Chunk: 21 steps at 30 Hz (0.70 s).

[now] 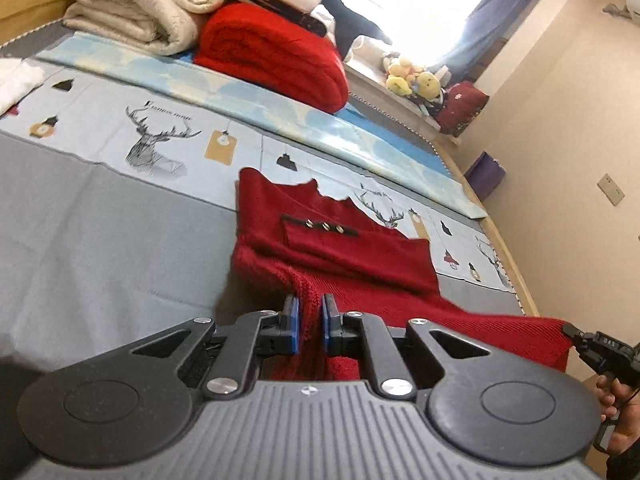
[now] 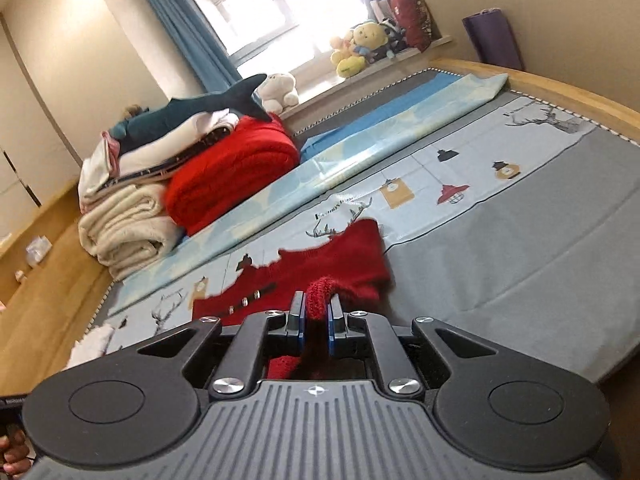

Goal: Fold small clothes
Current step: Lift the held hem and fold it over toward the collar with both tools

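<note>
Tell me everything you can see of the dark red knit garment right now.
The dark red knit garment looks soft and ribbed, with a flap trimmed by three metal buttons. Its far part lies on the grey and light-blue printed bedsheet; the near edge is lifted, pinched at one corner in the left gripper and at the other in the right gripper, stretched between them.

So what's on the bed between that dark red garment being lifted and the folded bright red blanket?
In both wrist views: printed deer-pattern sheet, then a folded pale blue cloth strip between the red knit garment and red blanket.
</note>
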Tool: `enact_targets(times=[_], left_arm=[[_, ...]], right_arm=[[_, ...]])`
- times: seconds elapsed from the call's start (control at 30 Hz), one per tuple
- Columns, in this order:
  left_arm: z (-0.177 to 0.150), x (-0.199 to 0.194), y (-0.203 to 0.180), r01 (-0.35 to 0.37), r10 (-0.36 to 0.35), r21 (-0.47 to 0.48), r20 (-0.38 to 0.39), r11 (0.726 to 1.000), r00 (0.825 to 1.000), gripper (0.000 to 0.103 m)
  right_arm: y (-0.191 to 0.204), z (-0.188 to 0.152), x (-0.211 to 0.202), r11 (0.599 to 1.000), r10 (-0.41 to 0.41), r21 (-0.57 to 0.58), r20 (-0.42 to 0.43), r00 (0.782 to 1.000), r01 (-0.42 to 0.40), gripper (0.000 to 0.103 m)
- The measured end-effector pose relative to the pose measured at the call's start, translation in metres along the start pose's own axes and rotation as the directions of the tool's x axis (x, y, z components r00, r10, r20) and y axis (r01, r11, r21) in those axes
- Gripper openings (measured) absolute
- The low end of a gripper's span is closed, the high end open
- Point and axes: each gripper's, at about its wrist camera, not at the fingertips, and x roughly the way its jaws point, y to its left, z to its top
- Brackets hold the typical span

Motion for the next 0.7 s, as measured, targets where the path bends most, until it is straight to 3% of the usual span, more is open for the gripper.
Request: enact_targets(times=[0.17,0.43,0.53,0.6,0.7], left_arm=[[0.021,0.035,0.015,-0.034,0.034,-0.007,-0.048,0.999,0.998,0.011],[0.092,0.142,0.053,-0.121,0.114,-0.034,-0.147,0.992,0.982,0.011],[0.108,0.175,0.072,-0.137,0.126,-0.052,-0.178,0.989,0.976,0.011],[0.113,0.19,0.085,-0.132,0.107,-0.117,-0.2,0.984,0.974,0.011],[0.12,0.207,0.085,-0.144,0.117,-0.108,-0.222,0.984,0.968,0.011]], right_arm=[[-0.013,0.01,0.014,1.0,-0.028,0.012,-0.009,1.0,0.028,0.01],[-0.012,0.05,0.118,0.996,-0.088,-0.014,-0.068,0.994,0.087,0.01],[-0.012,0.064,0.163,0.992,-0.125,-0.039,-0.107,0.986,0.121,0.01],[-0.011,0.071,0.19,0.987,-0.155,-0.072,-0.135,0.979,0.147,0.01],[-0.011,0.076,0.219,0.981,-0.179,-0.099,-0.157,0.971,0.165,0.01]])
